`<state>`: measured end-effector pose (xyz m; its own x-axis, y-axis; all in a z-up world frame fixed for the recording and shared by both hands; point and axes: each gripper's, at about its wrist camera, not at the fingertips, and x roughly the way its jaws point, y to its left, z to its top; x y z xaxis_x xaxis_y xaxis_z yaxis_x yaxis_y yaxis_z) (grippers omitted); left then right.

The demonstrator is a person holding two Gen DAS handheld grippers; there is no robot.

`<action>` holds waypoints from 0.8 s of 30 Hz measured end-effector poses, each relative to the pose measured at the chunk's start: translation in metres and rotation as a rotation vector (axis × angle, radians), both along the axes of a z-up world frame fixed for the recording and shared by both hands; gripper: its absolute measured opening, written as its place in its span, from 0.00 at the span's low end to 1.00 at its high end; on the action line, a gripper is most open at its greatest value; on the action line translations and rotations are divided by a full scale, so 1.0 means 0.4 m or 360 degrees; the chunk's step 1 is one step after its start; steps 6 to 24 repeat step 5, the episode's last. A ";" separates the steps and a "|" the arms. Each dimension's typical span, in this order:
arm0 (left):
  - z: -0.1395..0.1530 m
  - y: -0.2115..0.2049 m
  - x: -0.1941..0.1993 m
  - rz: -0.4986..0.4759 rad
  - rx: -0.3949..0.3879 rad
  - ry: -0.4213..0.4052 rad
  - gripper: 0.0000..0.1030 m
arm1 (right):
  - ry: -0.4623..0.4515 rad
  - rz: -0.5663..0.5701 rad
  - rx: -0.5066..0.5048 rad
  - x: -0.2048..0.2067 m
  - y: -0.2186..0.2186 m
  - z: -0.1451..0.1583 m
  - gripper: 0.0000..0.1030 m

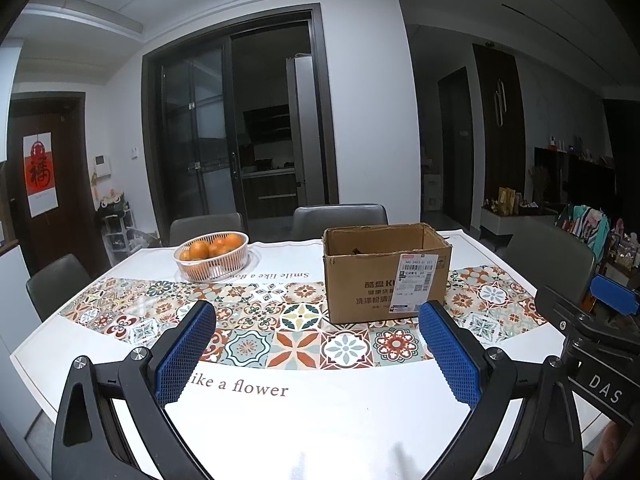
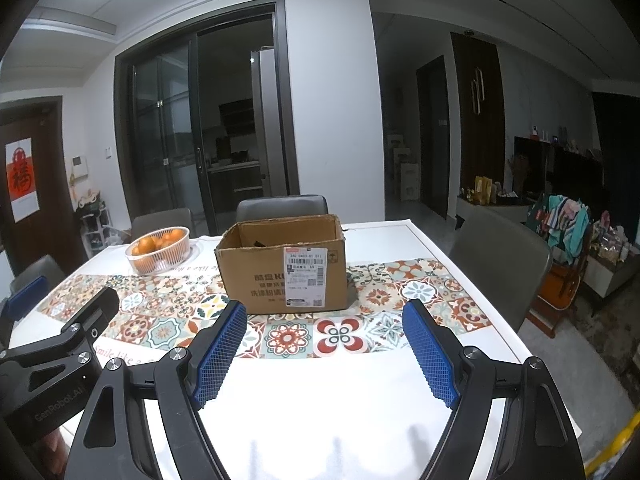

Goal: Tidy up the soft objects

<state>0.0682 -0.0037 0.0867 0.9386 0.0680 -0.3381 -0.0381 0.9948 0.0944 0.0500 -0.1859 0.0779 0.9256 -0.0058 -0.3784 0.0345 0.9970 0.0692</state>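
Observation:
An open brown cardboard box [image 1: 386, 274] [image 2: 282, 266] with a white shipping label stands on the patterned table runner. Something dark shows inside it, too hidden to name. My left gripper [image 1: 318, 312] hovers over the near table, open, its blue pads wide apart with nothing between them; the box is ahead and slightly right of it. My right gripper [image 2: 324, 314] is open too and holds nothing, with the box straight ahead. Each gripper's body shows at the edge of the other's view. No loose soft object is visible on the table.
A white basket of oranges [image 1: 212, 256] [image 2: 159, 255] sits at the far left of the table [image 1: 340, 412]. Grey chairs [image 1: 340, 220] [image 2: 500, 264] ring the table. Clothes hang over a rack [image 2: 568, 224] at the right. A glass sliding door is behind.

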 end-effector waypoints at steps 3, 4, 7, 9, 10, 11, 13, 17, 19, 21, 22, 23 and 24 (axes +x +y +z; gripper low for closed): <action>-0.001 0.003 0.001 0.0000 -0.0002 0.0002 1.00 | 0.0004 0.0001 0.0001 0.004 -0.002 -0.002 0.79; -0.001 0.003 0.002 0.0000 -0.0003 0.0003 1.00 | 0.0005 0.0000 0.0000 0.004 0.000 -0.005 0.79; -0.001 0.003 0.001 -0.0001 -0.0003 0.0002 1.00 | 0.0005 0.0000 0.0001 0.004 0.002 -0.005 0.79; -0.001 0.003 0.001 -0.0001 -0.0003 0.0002 1.00 | 0.0005 0.0000 0.0001 0.004 0.002 -0.005 0.79; -0.001 0.003 0.001 -0.0001 -0.0003 0.0002 1.00 | 0.0005 0.0000 0.0001 0.004 0.002 -0.005 0.79; -0.001 0.003 0.001 -0.0001 -0.0003 0.0002 1.00 | 0.0005 0.0000 0.0001 0.004 0.002 -0.005 0.79; -0.001 0.003 0.001 -0.0001 -0.0003 0.0002 1.00 | 0.0005 0.0000 0.0001 0.004 0.002 -0.005 0.79; -0.001 0.003 0.001 -0.0001 -0.0003 0.0002 1.00 | 0.0005 0.0000 0.0001 0.004 0.002 -0.005 0.79; -0.001 0.003 0.001 -0.0001 -0.0003 0.0002 1.00 | 0.0005 0.0000 0.0001 0.004 0.002 -0.005 0.79; -0.001 0.003 0.001 -0.0001 -0.0003 0.0002 1.00 | 0.0005 0.0000 0.0001 0.004 0.002 -0.005 0.79; -0.001 0.003 0.001 -0.0001 -0.0003 0.0002 1.00 | 0.0005 0.0000 0.0001 0.004 0.002 -0.005 0.79; -0.001 0.003 0.001 -0.0001 -0.0003 0.0002 1.00 | 0.0005 0.0000 0.0001 0.004 0.002 -0.005 0.79; -0.001 0.003 0.001 -0.0001 -0.0003 0.0002 1.00 | 0.0005 0.0000 0.0001 0.004 0.002 -0.005 0.79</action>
